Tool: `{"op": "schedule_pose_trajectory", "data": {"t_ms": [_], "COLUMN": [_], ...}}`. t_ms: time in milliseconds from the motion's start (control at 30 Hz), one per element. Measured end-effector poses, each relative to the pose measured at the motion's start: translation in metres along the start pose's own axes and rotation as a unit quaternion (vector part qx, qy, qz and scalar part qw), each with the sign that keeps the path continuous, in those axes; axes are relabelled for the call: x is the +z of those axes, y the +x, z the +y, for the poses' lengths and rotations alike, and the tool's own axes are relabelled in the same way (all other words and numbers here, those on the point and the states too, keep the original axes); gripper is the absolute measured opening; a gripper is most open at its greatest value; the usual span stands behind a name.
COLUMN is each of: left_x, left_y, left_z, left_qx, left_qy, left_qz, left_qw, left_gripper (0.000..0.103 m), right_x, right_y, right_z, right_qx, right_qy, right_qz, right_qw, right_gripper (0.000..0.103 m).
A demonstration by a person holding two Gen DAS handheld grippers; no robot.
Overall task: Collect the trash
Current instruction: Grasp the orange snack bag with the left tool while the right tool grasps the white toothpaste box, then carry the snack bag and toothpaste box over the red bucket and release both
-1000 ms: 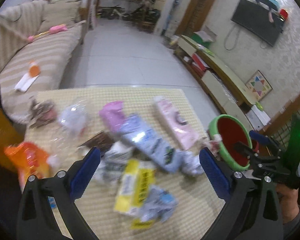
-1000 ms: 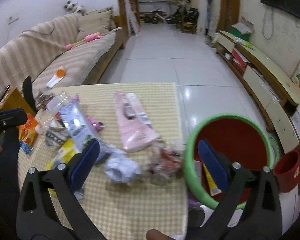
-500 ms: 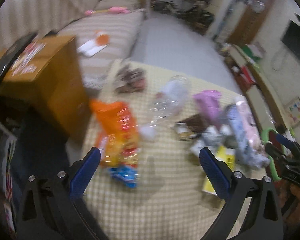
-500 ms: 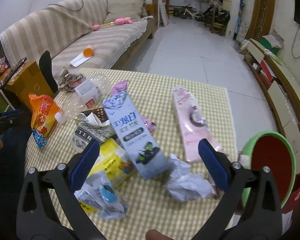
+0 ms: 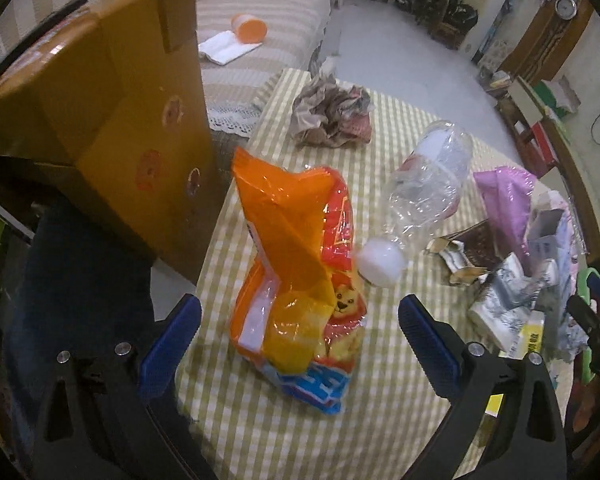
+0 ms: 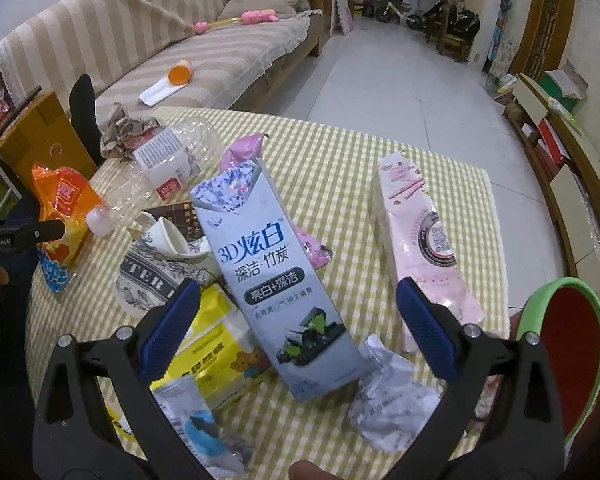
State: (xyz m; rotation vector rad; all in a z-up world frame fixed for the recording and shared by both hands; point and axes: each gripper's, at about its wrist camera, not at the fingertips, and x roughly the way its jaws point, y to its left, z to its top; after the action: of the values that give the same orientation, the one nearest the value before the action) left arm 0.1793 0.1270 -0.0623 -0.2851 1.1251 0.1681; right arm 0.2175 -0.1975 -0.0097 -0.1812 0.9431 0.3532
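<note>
Trash lies across the checked tablecloth. My left gripper is open around the lower end of an orange snack bag, with a crushed clear bottle just beyond. My right gripper is open over a grey-blue toothpaste box. A pink box, a yellow packet and crumpled white paper lie near it. The green-rimmed red bin stands at the table's right edge.
A brown cardboard box stands at the table's left edge. Crumpled brown paper lies at the far corner. A striped sofa is behind the table. A low cabinet runs along the right wall.
My left gripper has swung left from the middle of the pile to the orange bag. My right gripper has swung left from the bin to the toothpaste box. Both stayed open.
</note>
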Motion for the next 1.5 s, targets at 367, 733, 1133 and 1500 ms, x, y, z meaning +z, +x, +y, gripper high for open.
{"op": "schedule_pose_trajectory", "data": {"t_ms": [367, 733, 1133, 1500], "left_x": [0.004, 0.001, -0.006, -0.019], "left_y": [0.016, 0.03, 0.009, -0.034], "left_z": [-0.009, -0.009, -0.019, -0.027], "left_qx": [0.01, 0.007, -0.001, -0.012], "left_qy": [0.016, 0.022, 0.031, 0.028], "left_qz": [0.007, 0.015, -0.012, -0.041], "left_qw": [0.9998, 0.9996, 0.9995, 0.9987], "left_gripper": [0.089, 0.068, 0.062, 0.062], "right_x": [0.003, -0.001, -0.003, 0.013], "right_y": [0.023, 0.036, 0.014, -0.034], "right_z": [0.006, 0.009, 0.0, -0.023], "right_qx": [0.001, 0.009, 0.015, 0.048], "right_qy": [-0.018, -0.022, -0.008, 0.056], "right_qz": [0.021, 0.041, 0.015, -0.051], "right_qw": [1.0, 0.999, 1.0, 0.996], "right_gripper": [0.084, 0.059, 0.055, 0.055]}}
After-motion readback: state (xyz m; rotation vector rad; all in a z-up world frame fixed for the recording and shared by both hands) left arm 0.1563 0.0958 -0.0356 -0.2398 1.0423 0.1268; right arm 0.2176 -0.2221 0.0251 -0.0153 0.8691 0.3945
